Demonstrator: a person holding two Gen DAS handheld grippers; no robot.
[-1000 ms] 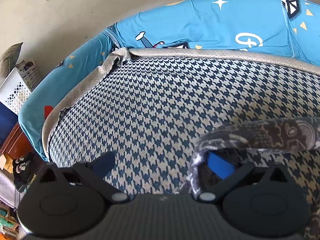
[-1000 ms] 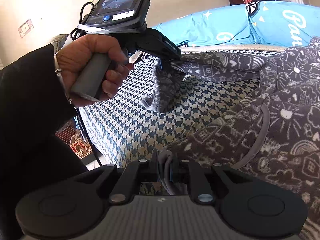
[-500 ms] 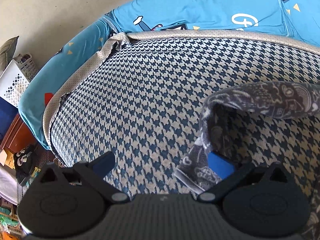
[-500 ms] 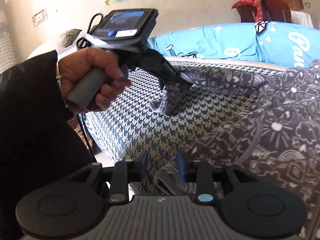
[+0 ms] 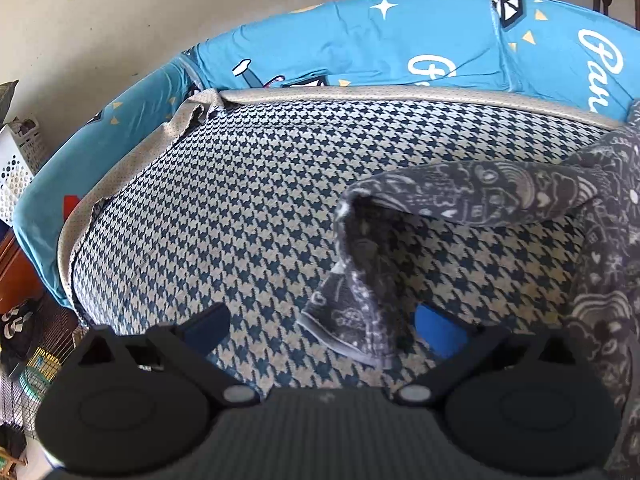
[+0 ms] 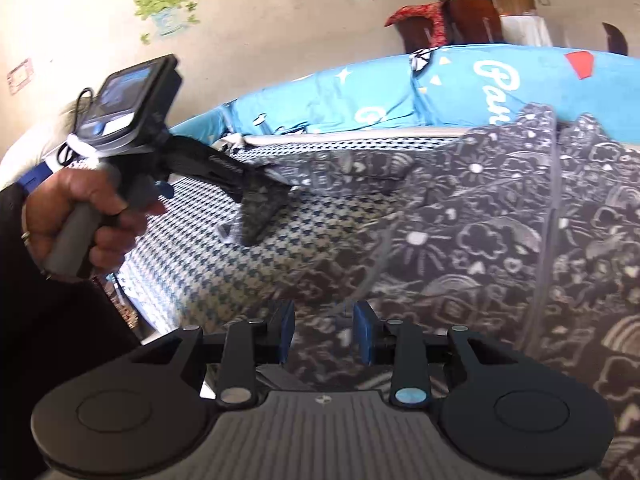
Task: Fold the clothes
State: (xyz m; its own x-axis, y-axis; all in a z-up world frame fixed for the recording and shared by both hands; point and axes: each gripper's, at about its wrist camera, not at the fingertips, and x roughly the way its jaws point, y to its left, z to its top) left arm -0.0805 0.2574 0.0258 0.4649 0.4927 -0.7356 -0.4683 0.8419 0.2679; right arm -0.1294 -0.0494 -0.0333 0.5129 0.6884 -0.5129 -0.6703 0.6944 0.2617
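Observation:
A dark grey garment (image 6: 500, 240) printed with white doodles lies spread over the houndstooth seat. Its sleeve (image 5: 460, 196) stretches left, and the cuff (image 5: 352, 320) hangs down over the right finger (image 5: 436, 332) of my left gripper (image 5: 322, 328), which is wide open. In the right wrist view a hand (image 6: 80, 208) holds that left gripper (image 6: 276, 184), with the sleeve end draped at its tip. My right gripper (image 6: 324, 332) is open just above the garment's near edge; fabric shows between its blue pads (image 6: 286, 332), which do not pinch it.
The houndstooth cushion (image 5: 240, 220) has a beige piped rim and a bright blue printed cover (image 5: 360, 48) behind it. A white perforated basket (image 5: 16, 168) stands at the far left. A chair with a red cloth (image 6: 420, 20) is at the back.
My right gripper has opened and let go of the garment's hem. The sleeve end has slid along the left gripper's right finger, and the cuff now hangs lower.

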